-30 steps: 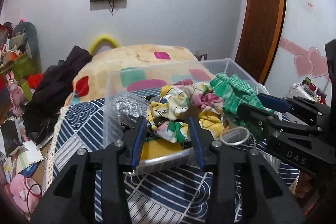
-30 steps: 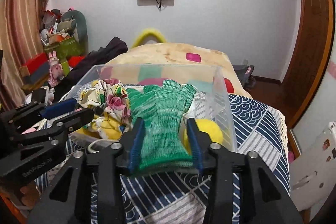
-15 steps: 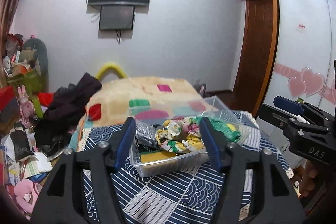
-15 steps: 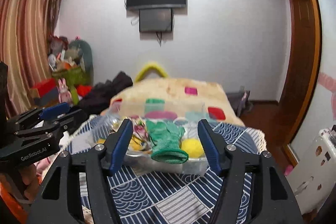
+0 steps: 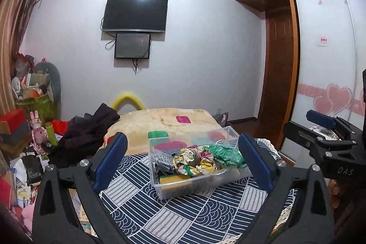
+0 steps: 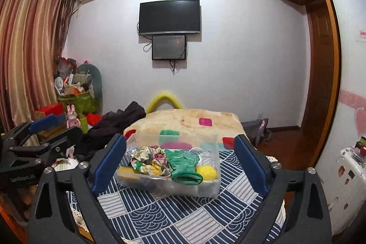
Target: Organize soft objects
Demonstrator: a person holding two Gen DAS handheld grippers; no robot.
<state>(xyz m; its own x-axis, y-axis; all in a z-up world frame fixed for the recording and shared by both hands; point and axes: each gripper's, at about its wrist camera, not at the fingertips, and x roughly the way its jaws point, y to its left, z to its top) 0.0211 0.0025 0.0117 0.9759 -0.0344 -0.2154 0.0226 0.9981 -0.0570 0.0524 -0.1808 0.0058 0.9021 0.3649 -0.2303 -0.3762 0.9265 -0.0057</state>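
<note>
Both tools (left, right) back from bin, jaws opening.

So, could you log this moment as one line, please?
left gripper: opening, empty | right gripper: opening, empty | green glove: in clear bin

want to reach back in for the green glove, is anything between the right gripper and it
Nothing visible. The right gripper, jaws opening and empty, faces the green glove draped over the clear bin's near rim; only bare patterned cloth lies between.

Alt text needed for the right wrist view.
A clear plastic bin holding a green glove, floral cloth and yellow ball sits on a patterned tablecloth, framed by the opening, empty right gripper.
</note>
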